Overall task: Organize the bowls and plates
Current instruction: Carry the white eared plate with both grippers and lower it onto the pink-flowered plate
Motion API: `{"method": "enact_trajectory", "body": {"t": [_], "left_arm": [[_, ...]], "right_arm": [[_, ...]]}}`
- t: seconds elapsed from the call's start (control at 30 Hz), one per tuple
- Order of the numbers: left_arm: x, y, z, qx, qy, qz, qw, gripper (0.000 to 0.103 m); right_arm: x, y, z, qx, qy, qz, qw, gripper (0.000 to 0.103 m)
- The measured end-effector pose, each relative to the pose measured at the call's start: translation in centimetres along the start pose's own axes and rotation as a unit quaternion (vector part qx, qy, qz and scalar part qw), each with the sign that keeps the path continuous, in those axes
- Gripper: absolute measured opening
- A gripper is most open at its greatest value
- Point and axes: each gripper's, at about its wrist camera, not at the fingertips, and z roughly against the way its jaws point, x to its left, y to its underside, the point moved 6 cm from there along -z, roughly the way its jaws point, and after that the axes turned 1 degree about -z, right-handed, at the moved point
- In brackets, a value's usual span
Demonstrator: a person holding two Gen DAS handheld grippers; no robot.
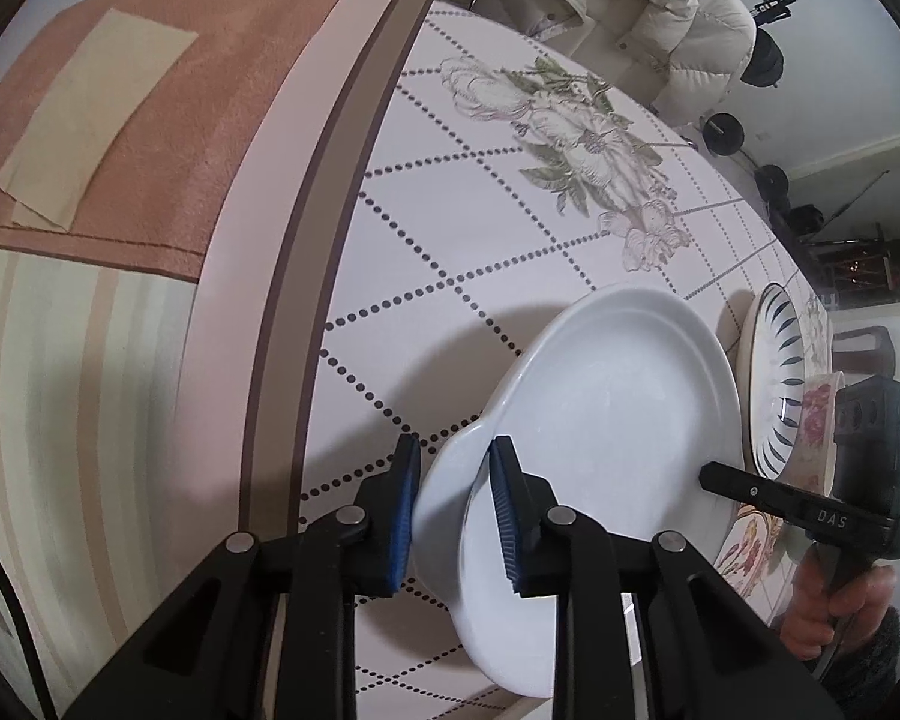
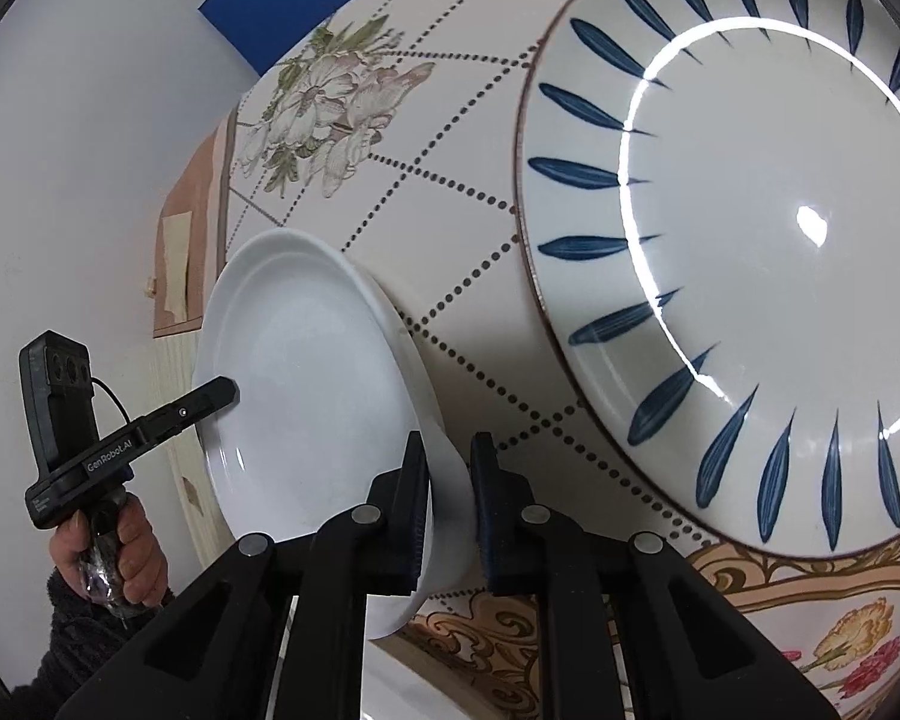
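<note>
Two grippers, one dish. Both are clamped onto the same white dish, one on each side of its rim. From the left wrist view, the left gripper has its blue pads pinching the little lug handle on the near edge, jaws pulled in narrow with the rim sandwiched between them. The dish looks tilted, with a dark shadow on the tablecloth just beyond it, though I can't tell if it's fully off the surface.

Over in the right wrist view, the right gripper is doing the same thing on the opposite rim, jaws drawn in tight with the white edge running between the pads. You can see each gripper from the other one's camera too, and a hand in a dark fuzzy sleeve wrapped around the left handle.

Just beside the white dish sits a bigger plate with blue leaf strokes around the rim, flat on the cloth and apart from the white one. A floral-patterned bowl peeks in at the right edge of the left view, partly hidden behind the right gripper. Off past the table there's a padded cream jacket draped over something.
</note>
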Motion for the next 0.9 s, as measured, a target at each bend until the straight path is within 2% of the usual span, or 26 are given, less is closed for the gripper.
{"method": "enact_trajectory", "body": {"t": [0.23, 0.47, 0.67, 0.9], "left_arm": [[-1.6, 0.2, 2.6, -0.020, 0.000, -0.009, 0.9998, 0.020], [-4.3, 2.1, 6.1, -0.037, 0.004, -0.028, 0.9989, 0.021], [-5.3, 6.7, 7.9, -0.034, 0.008, -0.034, 0.9988, 0.021], [-4.9, 13.4, 7.4, -0.009, 0.004, -0.021, 0.9997, 0.020]], "right_arm": [[1.5, 0.2, 2.7, -0.014, -0.003, 0.017, 1.000, 0.015], [3.0, 2.6, 7.2, -0.034, 0.006, 0.037, 0.999, 0.015], [3.4, 7.6, 9.4, -0.032, 0.017, 0.046, 0.998, 0.014], [1.7, 14.1, 8.8, -0.013, 0.019, 0.036, 0.999, 0.015]]}}
